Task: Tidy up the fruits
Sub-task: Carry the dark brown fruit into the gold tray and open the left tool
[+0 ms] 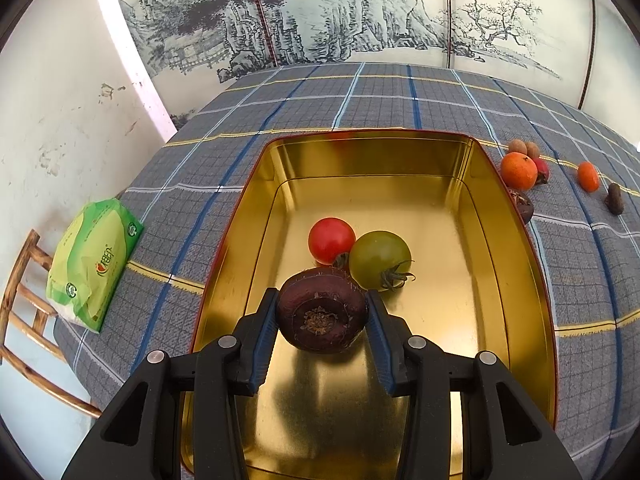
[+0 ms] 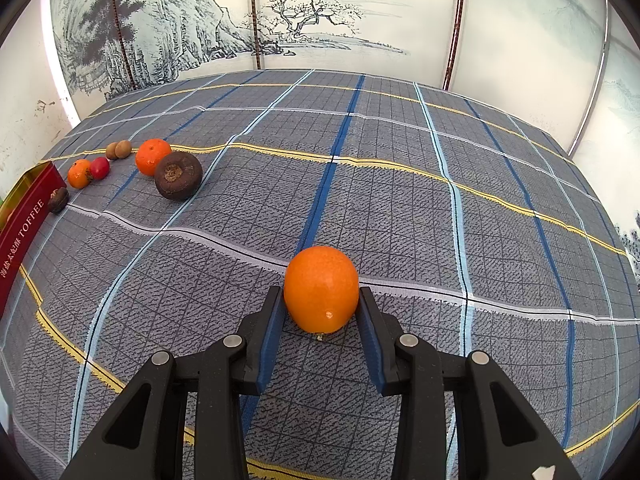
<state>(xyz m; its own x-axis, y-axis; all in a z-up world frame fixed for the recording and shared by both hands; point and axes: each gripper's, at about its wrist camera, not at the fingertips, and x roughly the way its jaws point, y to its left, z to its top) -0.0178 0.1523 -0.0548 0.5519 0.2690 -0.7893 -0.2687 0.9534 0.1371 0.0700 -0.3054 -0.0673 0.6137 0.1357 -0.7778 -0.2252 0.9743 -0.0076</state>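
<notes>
In the left wrist view my left gripper (image 1: 322, 304) is shut on a dark purple water chestnut (image 1: 322, 312), held over the gold tin (image 1: 240, 216). A red tomato (image 1: 331, 239) and a green tomato (image 1: 380, 259) lie in the tin just beyond it. In the right wrist view my right gripper (image 2: 322, 296) is shut on an orange kumquat (image 2: 322, 294) just above the plaid tablecloth (image 2: 400, 184).
Loose fruit lies on the cloth right of the tin: a mandarin (image 2: 153, 157), a dark water chestnut (image 2: 178, 176), a small orange (image 2: 80, 173), a red tomato (image 2: 99, 168), brown longans (image 2: 119, 149). A green tissue pack (image 1: 94, 264) sits left of the tin near a wooden chair (image 1: 24, 304).
</notes>
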